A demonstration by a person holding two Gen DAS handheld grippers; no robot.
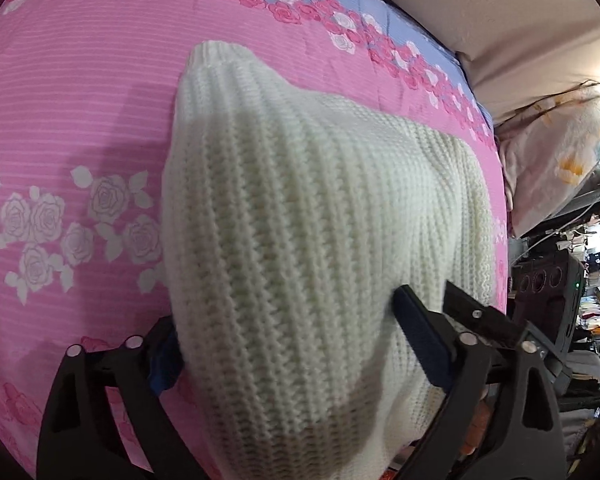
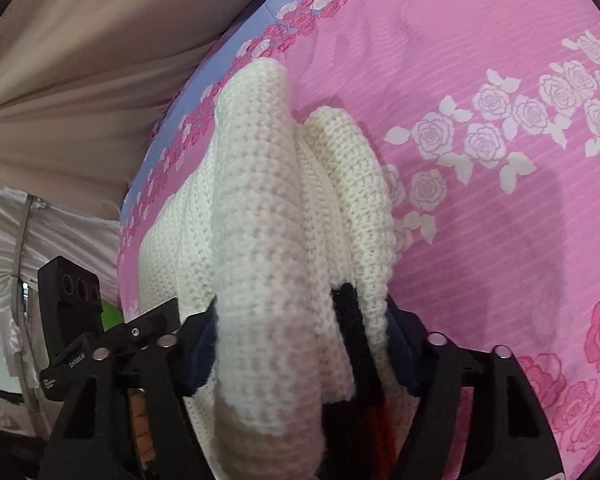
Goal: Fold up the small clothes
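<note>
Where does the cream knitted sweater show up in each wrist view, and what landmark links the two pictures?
Left wrist: the cream knitted sweater fills the centre, running from the left gripper up to a ribbed end at upper centre.
Right wrist: the sweater is bunched in ridges left of centre, clamped in the right gripper.
Shared landmark: the pink rose-print bedsheet with its blue border.

Left gripper [image 1: 288, 340]: matte black plastic, two triangular arms with cut-out windows, round silver screw heads at the joints, dark blue pads [image 1: 418, 336] lining the fingers. Right gripper [image 2: 300, 344]: same black build, silver screws, navy pads [image 2: 200, 354]. At 9 o'clock in the right wrist view, a black block with three round openings and small white lettering, too small to read.
</note>
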